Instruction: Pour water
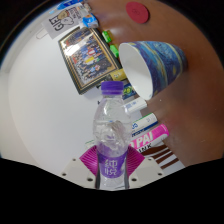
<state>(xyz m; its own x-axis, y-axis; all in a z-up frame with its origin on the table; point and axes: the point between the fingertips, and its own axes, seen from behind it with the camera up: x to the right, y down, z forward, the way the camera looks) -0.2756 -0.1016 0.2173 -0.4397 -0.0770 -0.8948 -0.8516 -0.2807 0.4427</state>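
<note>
While gripper [112,170] clamps ribbed clear-plastic bottle [110,125] | paper cup [150,62] tilted beyond

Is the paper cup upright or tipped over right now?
Tipped. The paper cup lies on its side beyond the bottle, its open mouth facing the bottle. The gripper holds the capped bottle.

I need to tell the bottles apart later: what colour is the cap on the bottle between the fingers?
Purple, on the water bottle; gripper view shows it.
</note>
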